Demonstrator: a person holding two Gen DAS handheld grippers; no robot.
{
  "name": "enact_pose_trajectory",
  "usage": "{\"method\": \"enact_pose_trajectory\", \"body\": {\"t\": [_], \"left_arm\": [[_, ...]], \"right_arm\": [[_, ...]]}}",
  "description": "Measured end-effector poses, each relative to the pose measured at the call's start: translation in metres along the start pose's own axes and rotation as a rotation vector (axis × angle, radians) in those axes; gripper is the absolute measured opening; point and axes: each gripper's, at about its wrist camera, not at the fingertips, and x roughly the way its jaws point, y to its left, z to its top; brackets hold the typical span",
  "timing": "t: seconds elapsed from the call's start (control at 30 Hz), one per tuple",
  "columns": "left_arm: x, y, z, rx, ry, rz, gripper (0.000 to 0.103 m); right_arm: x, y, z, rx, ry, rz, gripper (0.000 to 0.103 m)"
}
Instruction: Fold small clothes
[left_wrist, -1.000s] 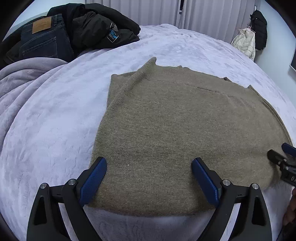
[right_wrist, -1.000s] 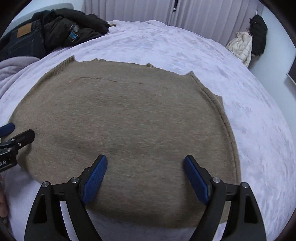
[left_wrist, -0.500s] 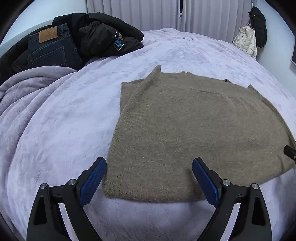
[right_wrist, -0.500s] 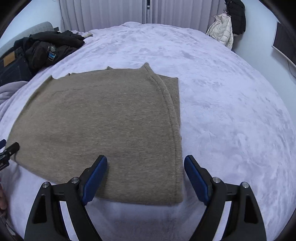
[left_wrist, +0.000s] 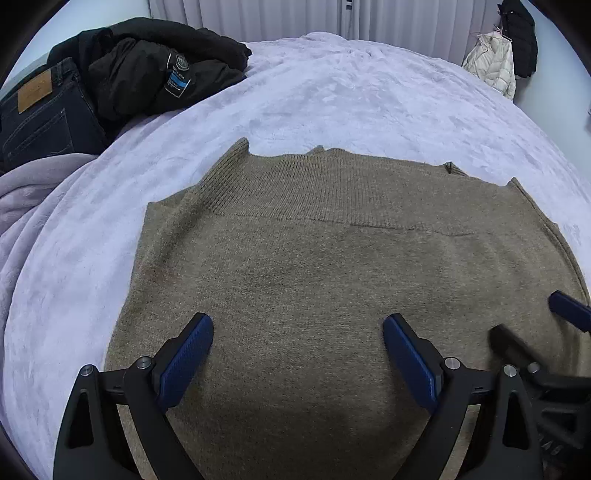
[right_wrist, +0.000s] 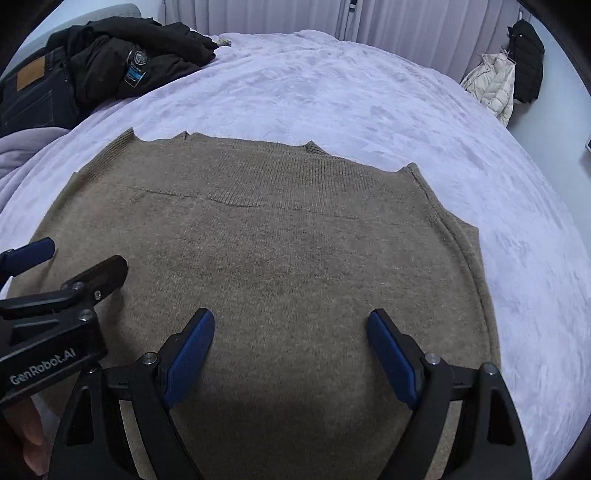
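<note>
A brown knitted sweater (left_wrist: 314, 258) lies flat on the lavender bed (left_wrist: 332, 92), its sleeves folded in and its ribbed hem at the far side. My left gripper (left_wrist: 297, 332) hovers open over the sweater's near half, nothing between its blue pads. My right gripper (right_wrist: 291, 325) is also open and empty above the sweater (right_wrist: 277, 240), right of centre. The two stand side by side: the right gripper (left_wrist: 524, 314) shows at the right edge of the left wrist view, and the left gripper (right_wrist: 83, 256) at the left edge of the right wrist view.
Dark jeans (left_wrist: 37, 118) and a black jacket (left_wrist: 155, 66) are heaped at the bed's far left, beside a rumpled grey blanket (left_wrist: 29, 192). Coats (left_wrist: 495, 66) hang at the far right wall, with curtains behind. A person's finger (right_wrist: 33, 435) shows low left.
Half a second ago each gripper stood out by its own side edge of the sweater. Both have since swung inward and closer, and now hover side by side. Jaws stayed open.
</note>
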Motion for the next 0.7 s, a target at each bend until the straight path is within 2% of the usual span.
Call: {"method": "enact_pose_trajectory", "body": {"t": [0.07, 0.27, 0.33, 0.37, 0.43, 0.47, 0.53, 0.63, 0.7], "left_arm": [[0.002, 0.009, -0.001, -0.009, -0.009, -0.003, 0.103], [0.004, 0.041, -0.004, -0.032, -0.013, -0.018, 0.103], [0.003, 0.046, -0.005, -0.025, -0.013, -0.014, 0.103], [0.001, 0.048, -0.004, -0.023, -0.009, -0.011, 0.103], [-0.004, 0.051, -0.003, -0.032, -0.004, -0.009, 0.103], [-0.008, 0.05, -0.001, -0.037, -0.015, 0.003, 0.103], [-0.014, 0.043, 0.006, -0.029, -0.039, 0.014, 0.103], [-0.013, 0.023, 0.026, 0.003, -0.048, -0.005, 0.103], [0.001, 0.011, 0.04, -0.014, -0.011, 0.001, 0.103]], "right_arm": [[-0.001, -0.019, -0.003, 0.03, -0.013, -0.009, 0.088], [0.002, -0.078, -0.009, 0.108, -0.025, -0.024, 0.088], [0.0, -0.088, -0.011, 0.115, -0.028, -0.001, 0.088], [-0.001, -0.09, -0.012, 0.112, -0.029, -0.005, 0.087], [-0.006, -0.09, -0.011, 0.113, -0.025, -0.099, 0.088], [-0.011, -0.091, -0.01, 0.121, -0.035, -0.108, 0.088], [-0.02, -0.092, -0.005, 0.128, -0.069, -0.063, 0.088], [-0.019, -0.075, 0.017, 0.074, -0.078, -0.074, 0.088], [-0.007, -0.057, 0.035, 0.032, -0.056, -0.075, 0.088]]}}
